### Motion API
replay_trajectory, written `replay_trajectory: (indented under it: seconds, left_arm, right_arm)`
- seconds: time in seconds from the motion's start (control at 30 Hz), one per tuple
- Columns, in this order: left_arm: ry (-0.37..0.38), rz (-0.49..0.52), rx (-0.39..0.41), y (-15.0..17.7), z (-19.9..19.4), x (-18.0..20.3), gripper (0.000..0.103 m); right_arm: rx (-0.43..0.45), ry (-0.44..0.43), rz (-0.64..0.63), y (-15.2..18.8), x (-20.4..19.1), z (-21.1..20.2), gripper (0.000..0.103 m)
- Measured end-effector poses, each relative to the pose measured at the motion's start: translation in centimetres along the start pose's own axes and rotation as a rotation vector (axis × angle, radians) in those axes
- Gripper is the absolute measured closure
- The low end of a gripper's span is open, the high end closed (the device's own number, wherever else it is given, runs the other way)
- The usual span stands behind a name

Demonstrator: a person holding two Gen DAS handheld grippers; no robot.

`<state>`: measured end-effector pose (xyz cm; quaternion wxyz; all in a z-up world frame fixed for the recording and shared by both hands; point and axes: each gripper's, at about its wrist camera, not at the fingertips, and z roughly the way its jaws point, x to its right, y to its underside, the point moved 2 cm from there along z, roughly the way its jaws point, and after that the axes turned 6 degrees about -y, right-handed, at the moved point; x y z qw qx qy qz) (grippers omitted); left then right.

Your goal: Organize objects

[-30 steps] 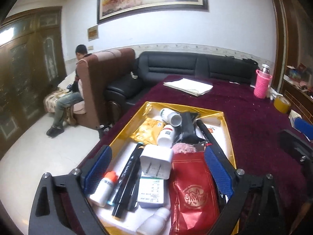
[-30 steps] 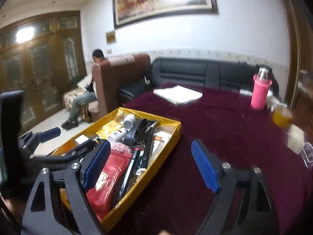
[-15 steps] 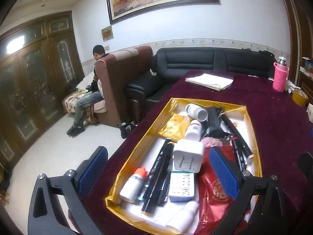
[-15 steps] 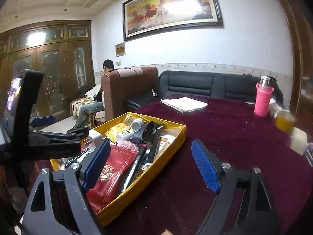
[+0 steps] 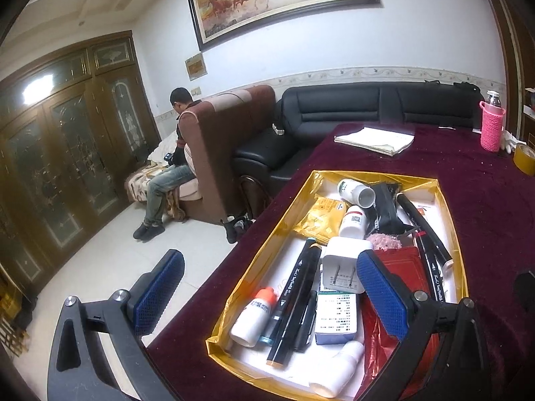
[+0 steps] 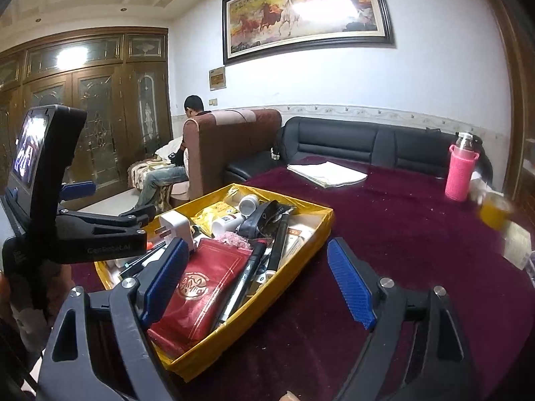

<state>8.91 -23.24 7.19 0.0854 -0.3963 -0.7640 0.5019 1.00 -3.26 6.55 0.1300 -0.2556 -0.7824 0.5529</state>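
Held both claws spread wide and empty: left claw (image 5: pixel 267 297), right claw (image 6: pixel 257 277). Yellow tray (image 5: pixel 267 244) on maroon counter (image 5: pixel 485 200), long axis 6 to 12 o'clock. Inside: black marker (image 5: pixel 296 297) pointing 12, white charger (image 5: pixel 341 265), red pouch (image 6: pixel 197 287), pill bottles (image 5: pixel 356 193).

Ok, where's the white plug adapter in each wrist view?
Left wrist: the adapter lies mid-tray, prongs up, just left of the near blue finger pad, atop a small white box.
Right wrist: the adapter is at the tray's left side, beside the left gripper's black frame.
Shared landmark: the red pouch, right next to the adapter in both views.
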Motion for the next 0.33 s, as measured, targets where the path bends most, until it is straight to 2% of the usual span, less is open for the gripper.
replay_trajectory:
  seconds: [0.1,0.27,0.33]
  left_arm:
    - [-0.001,-0.019,-0.002,0.13,0.02,-0.57,0.001]
    - [-0.051,-0.022,0.027,0.23,-0.40,-1.03,0.001]
    - [-0.041,-0.018,0.032,0.15,-0.57,-1.05,0.001]
  right_arm:
    - [-0.003,-0.002,0.006,0.06,0.12,0.04,0.017]
    - [-0.006,-0.001,0.004,0.04,0.00,0.02,0.017]
    - [-0.007,-0.002,0.004,0.06,0.02,0.07,0.017]
